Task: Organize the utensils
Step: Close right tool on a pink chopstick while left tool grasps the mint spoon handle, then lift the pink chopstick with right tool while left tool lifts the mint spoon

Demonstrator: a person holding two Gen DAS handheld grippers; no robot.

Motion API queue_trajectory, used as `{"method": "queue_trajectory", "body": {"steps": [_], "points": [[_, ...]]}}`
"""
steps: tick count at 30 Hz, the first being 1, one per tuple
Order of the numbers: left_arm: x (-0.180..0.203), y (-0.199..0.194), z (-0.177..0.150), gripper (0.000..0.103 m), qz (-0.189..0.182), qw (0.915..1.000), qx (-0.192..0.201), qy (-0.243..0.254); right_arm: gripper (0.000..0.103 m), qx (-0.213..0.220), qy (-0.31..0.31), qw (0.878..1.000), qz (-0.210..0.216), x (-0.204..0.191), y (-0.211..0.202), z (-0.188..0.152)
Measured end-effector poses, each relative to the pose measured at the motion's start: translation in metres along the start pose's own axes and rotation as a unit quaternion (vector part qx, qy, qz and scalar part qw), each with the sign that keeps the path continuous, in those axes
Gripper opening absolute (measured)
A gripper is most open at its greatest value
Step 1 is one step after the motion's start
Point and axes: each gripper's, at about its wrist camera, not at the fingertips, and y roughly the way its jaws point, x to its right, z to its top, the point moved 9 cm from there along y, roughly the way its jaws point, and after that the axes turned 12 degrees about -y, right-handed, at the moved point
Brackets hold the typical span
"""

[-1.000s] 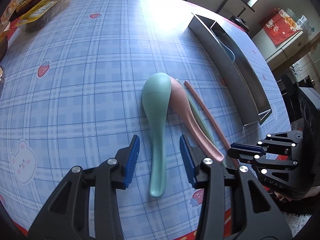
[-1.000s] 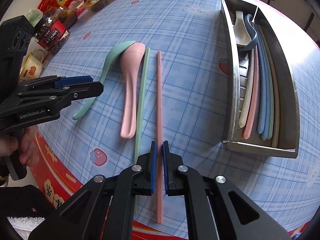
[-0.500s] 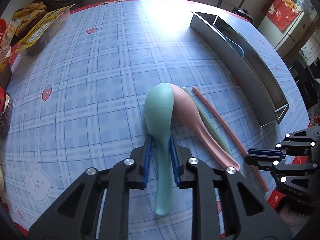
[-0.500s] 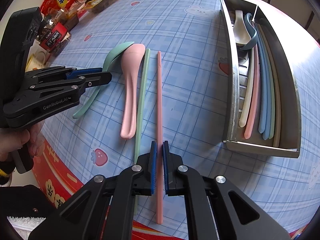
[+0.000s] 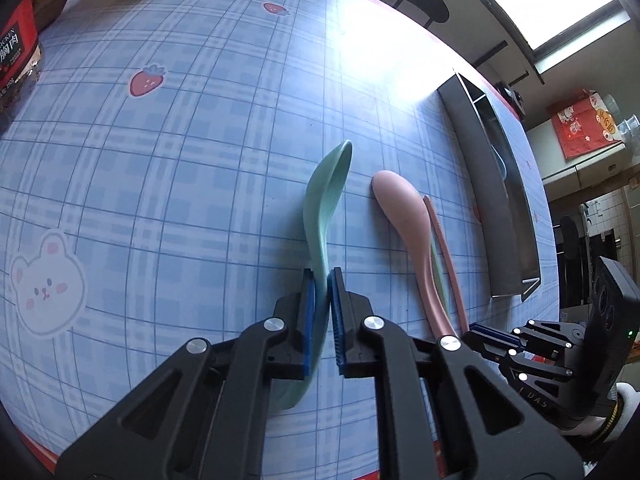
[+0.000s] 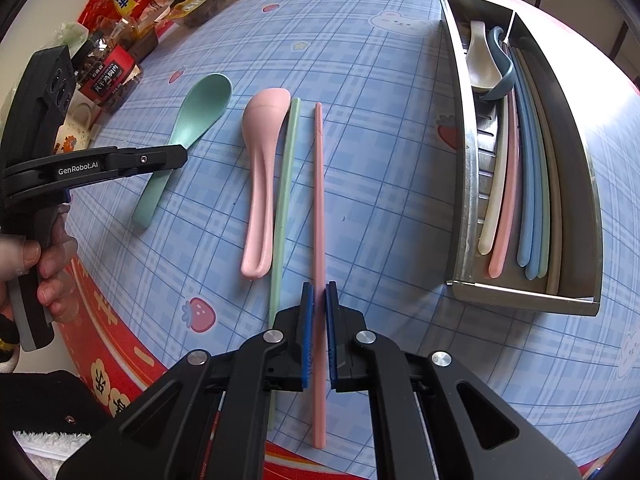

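Jaws clamped: left gripper [image 5: 321, 280] on green spoon [image 5: 326, 196], right gripper [image 6: 319, 294] on pink chopstick [image 6: 319, 208]; steel tray [image 6: 464, 152] holds spoons, chopsticks.

1. A home dining area beside a kitchen: a table under a blue checked oilcloth [image 5: 200, 140] printed with strawberries and bears, red at its edge.
2. Snack packets [image 6: 132, 20] pile at the table's far left corner.
3. A stool [image 5: 420, 2] stands beyond the far edge, under a window [image 5: 560, 4].
4. A red hanging [image 5: 586, 124] and white wall tiles [image 5: 608, 208] show on the right.
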Motion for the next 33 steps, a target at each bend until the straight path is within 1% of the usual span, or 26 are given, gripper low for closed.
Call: {"method": "queue_trajectory", "body": {"steps": [5,11,14,22,28,31,33], "points": [[0.002,-0.002,-0.008,0.012,0.015,0.9993,0.008,0.033,0.006,0.001,0.001,1.000,0.001,0.000,0.000,0.000],[-0.004,-0.004,-0.012,0.013,0.005,0.9992,0.014,0.037,0.006,0.005,0.003,1.000,0.002,0.001,0.000,0.000],[-0.004,-0.005,-0.014,0.013,0.006,0.9991,0.015,0.040,0.006,0.007,0.000,1.000,0.001,0.002,0.000,0.000],[-0.009,-0.009,-0.027,0.013,0.003,0.9986,0.022,0.047,0.006,0.008,-0.048,0.998,-0.033,-0.005,0.000,0.001],[-0.011,-0.009,-0.027,0.013,-0.007,0.9989,0.023,0.040,0.006,0.010,-0.057,0.998,-0.038,-0.007,0.001,0.001],[-0.016,-0.011,-0.027,0.012,-0.013,0.9997,0.017,0.012,0.006,0.013,-0.072,0.996,-0.048,-0.010,0.000,0.001],[-0.018,-0.013,-0.028,0.011,-0.018,0.9998,0.011,0.000,0.006,0.011,-0.070,0.996,-0.048,-0.011,0.000,0.001]]}}
